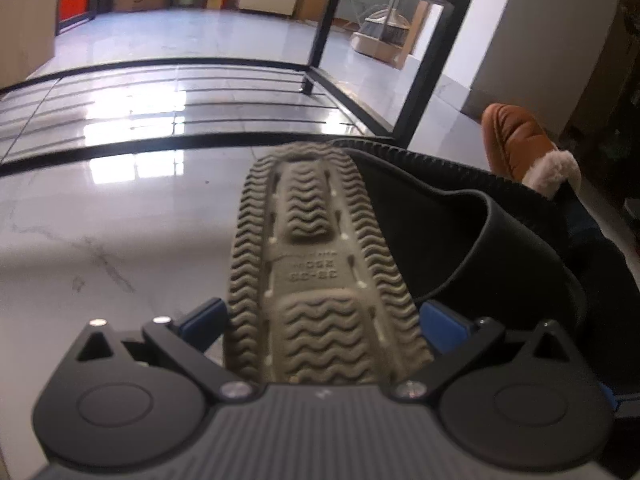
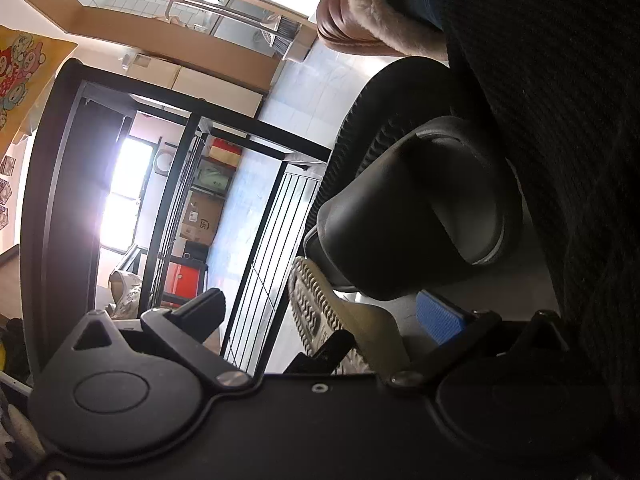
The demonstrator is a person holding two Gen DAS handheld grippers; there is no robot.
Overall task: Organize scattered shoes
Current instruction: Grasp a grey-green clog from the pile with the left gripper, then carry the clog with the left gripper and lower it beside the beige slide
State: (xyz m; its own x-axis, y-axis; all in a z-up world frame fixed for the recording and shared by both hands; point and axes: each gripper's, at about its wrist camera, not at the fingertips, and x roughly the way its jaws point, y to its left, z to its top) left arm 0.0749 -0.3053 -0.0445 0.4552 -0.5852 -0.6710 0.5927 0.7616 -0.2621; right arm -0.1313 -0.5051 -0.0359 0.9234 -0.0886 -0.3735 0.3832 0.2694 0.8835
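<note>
We see the left tool (image 1: 324, 316) pinching a beige slipper (image 1: 316, 256) at its heel end, one blue pad (image 1: 202, 320) pressed on each edge; the shoe stands on its side with the wavy tread facing the left wrist camera and its toe pointing away from the tool. Touching it on the tool's right side is a black slipper (image 1: 460, 232), its open strap arching toward us. Ahead of the tool, across a strip of glossy white floor (image 1: 100, 216), lies the bottom tier of a black metal shoe rack (image 1: 192, 100), its bars bare, with a rack post (image 1: 436, 52) rising ahead to the right. Farther right, beyond the black slipper, sits a brown fur-lined slipper (image 1: 524, 148) worn on a person's foot. From the right wrist view, the right tool (image 2: 328, 312) stands spread wide, its dark left finger (image 2: 204, 308) and blue-padded right finger (image 2: 440, 318) well apart; the black slipper (image 2: 420, 216) hangs just ahead between them, but we cannot tell whether either finger touches it. The beige slipper (image 2: 320, 312) shows below it, close to the tool. A dark knitted sleeve (image 2: 560, 120) fills the tool's right side.
</note>
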